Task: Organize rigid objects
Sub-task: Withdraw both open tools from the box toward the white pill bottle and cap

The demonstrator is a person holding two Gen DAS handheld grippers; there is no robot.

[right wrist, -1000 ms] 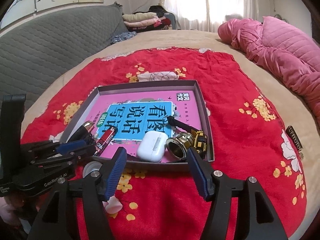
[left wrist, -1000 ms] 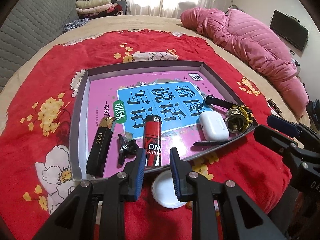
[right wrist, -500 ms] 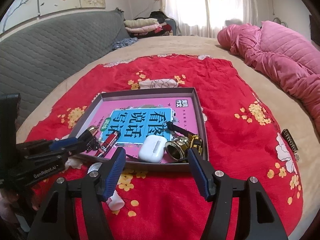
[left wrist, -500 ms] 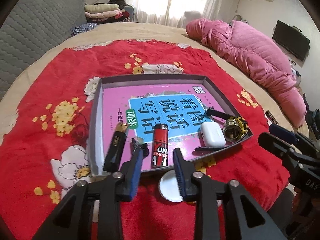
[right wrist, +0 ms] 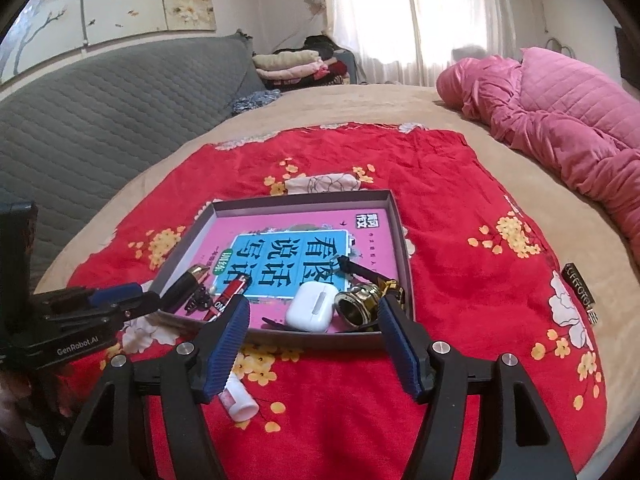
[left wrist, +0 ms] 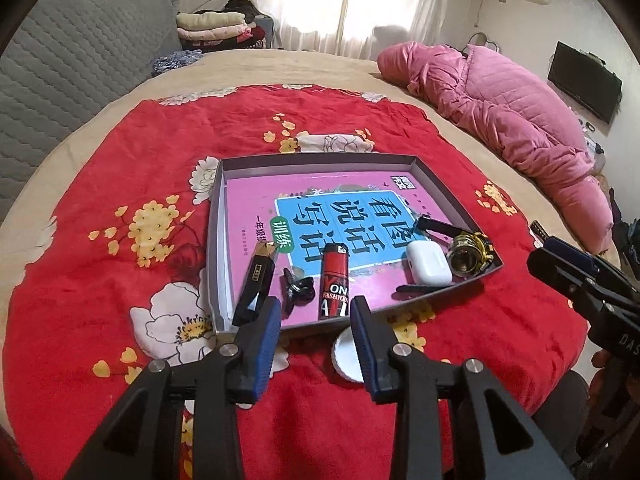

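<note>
A shallow grey box point(left wrist: 316, 159) holding a pink book lies on a red flowered cloth. In it are a black lighter point(left wrist: 257, 281), a small black clip point(left wrist: 295, 287), a red lighter point(left wrist: 333, 284), a white earbud case point(left wrist: 428, 262) and a gold watch point(left wrist: 470, 251). My left gripper point(left wrist: 316, 330) is open and empty, just in front of the box's near edge. A white round lid point(left wrist: 346, 358) lies on the cloth beside its right finger. My right gripper point(right wrist: 314, 338) is open and empty, near the box's front edge point(right wrist: 316, 338). A small white tube point(right wrist: 239, 399) lies by its left finger.
The red cloth point(left wrist: 120, 152) covers a beige bed. A pink quilt point(left wrist: 520, 120) lies at the right and a grey headboard point(right wrist: 100, 120) at the left. Folded clothes point(left wrist: 216, 28) are stacked at the back. A dark tag point(right wrist: 580, 288) lies at the cloth's right edge.
Both grippers have pulled back and risen from the box, so it looks smaller. The left jaws have opened wider. The objects have not moved.
</note>
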